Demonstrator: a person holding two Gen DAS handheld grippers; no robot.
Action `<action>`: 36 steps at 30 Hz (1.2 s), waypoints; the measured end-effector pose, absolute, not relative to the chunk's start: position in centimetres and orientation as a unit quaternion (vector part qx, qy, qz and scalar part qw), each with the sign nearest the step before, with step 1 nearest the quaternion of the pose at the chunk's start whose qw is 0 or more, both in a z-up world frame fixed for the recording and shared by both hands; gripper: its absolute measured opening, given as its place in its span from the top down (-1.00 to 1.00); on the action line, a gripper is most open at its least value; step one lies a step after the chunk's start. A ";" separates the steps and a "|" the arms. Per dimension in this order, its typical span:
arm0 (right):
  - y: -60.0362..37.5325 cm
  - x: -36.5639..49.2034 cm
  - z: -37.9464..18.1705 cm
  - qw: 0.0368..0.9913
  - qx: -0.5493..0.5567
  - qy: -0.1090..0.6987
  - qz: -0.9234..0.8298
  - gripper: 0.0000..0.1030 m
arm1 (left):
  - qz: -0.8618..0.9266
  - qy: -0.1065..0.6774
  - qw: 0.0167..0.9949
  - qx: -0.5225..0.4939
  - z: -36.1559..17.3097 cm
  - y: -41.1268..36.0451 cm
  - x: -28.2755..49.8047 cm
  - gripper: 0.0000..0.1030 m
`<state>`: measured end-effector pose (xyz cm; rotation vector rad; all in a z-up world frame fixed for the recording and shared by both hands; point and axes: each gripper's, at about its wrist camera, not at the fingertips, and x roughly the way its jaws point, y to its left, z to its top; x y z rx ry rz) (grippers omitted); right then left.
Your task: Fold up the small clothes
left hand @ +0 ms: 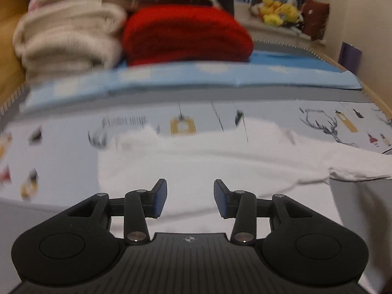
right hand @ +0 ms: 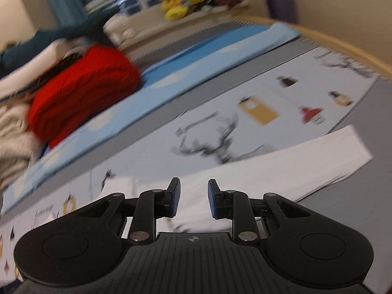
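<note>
left wrist: white garment (left hand: 220, 161) flat below spread, empty left gripper (left hand: 190, 197); slightly blurred.

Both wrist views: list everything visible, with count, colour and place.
white garment: one, white, flat on the printed mat
printed mat: one, pale with deer and lantern prints, under the garment
blue mat: one, light blue, behind the printed mat
red blanket: one, red, folded on the blue mat
cream blankets: stack, cream, beside the red blanket
plush toys: several, yellow, far ledge
left gripper: black, blue pads, open, empty
right gripper: black, blue pads, open, empty
</note>
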<state>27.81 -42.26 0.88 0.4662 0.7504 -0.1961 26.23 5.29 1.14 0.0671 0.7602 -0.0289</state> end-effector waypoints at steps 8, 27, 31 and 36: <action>-46.4 26.5 4.1 0.909 0.245 0.306 -0.138 0.50 | -0.028 0.342 0.939 -0.015 3.0 6.1 27.0 -0.15; -54.7 26.4 -14.2 0.794 0.383 0.415 -0.225 0.11 | -0.028 0.392 0.920 0.013 1.2 8.7 28.8 -0.49; -56.5 26.4 -15.6 0.778 0.406 0.413 -0.243 0.11 | -0.029 0.395 0.918 0.021 0.9 8.3 29.1 -0.49; -58.2 25.6 -16.6 0.774 0.416 0.388 -0.278 0.12 | -0.025 0.396 0.918 0.016 1.0 8.7 29.3 -0.49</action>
